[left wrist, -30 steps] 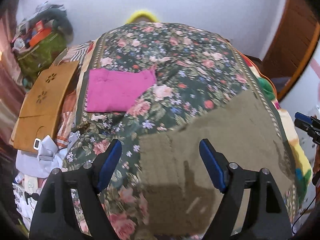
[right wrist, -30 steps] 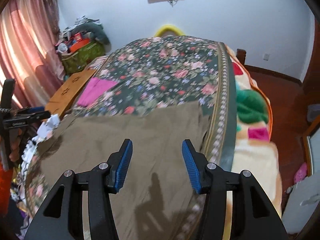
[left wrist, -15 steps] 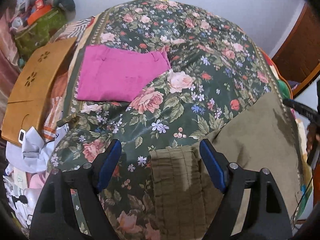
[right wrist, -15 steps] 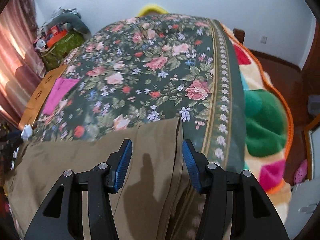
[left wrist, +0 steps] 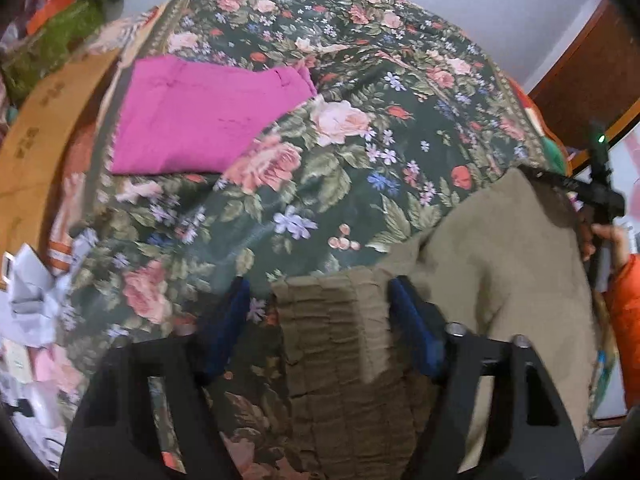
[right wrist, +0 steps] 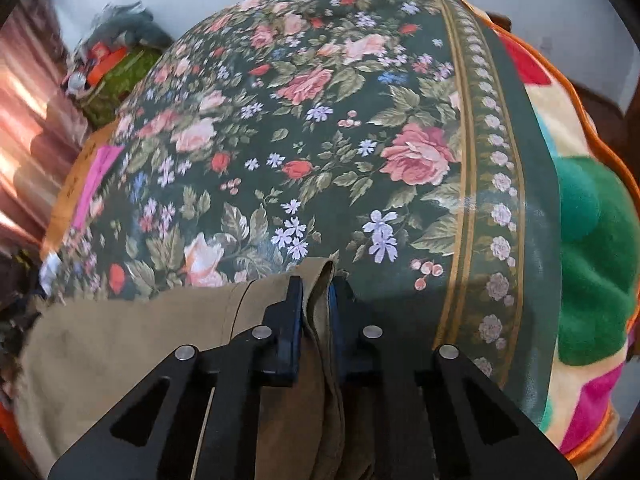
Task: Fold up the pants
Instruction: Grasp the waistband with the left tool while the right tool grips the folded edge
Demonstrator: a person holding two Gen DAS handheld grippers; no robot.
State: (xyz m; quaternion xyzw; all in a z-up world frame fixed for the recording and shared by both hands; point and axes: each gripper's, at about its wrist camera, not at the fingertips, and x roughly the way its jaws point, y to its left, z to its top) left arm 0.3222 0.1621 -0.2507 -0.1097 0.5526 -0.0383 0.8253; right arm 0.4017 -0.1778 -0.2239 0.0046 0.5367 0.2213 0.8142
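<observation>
**Fold pants: both ends being taken up for the first lengthwise fold**

The floral bedspread [left wrist: 360, 152] covers the bed and serves as the work surface. Along its near edge the olive pants [left wrist: 500, 264] lie spread flat, running from the left tongs across to the right tongs. A folded pink garment [left wrist: 200, 120] rests well apart on the far left of the bedspread, and a multicoloured blanket [right wrist: 584, 256] hangs at the bed's right side.

The gathered elastic waistband [left wrist: 336, 320] of the olive pants sits between the fingers of the left gripper [left wrist: 316, 320]. Its blue pads stand wide apart on either side of the band, so nothing is clamped there yet. The right gripper [right wrist: 316, 312] has its fingers drawn together on a pinch of the leg hem [right wrist: 320, 280], which stands up as a narrow ridge of fabric between them.

The step in hand appears to be securing both ends: the hem end is held, the waistband end is not. The next move probably calls for the left fingers to close on the waistband. The pinch should take all layers of the thick, ruched band, since a shallow hold could slip. Both ends can then be lifted together and carried over to make the fold.
</observation>
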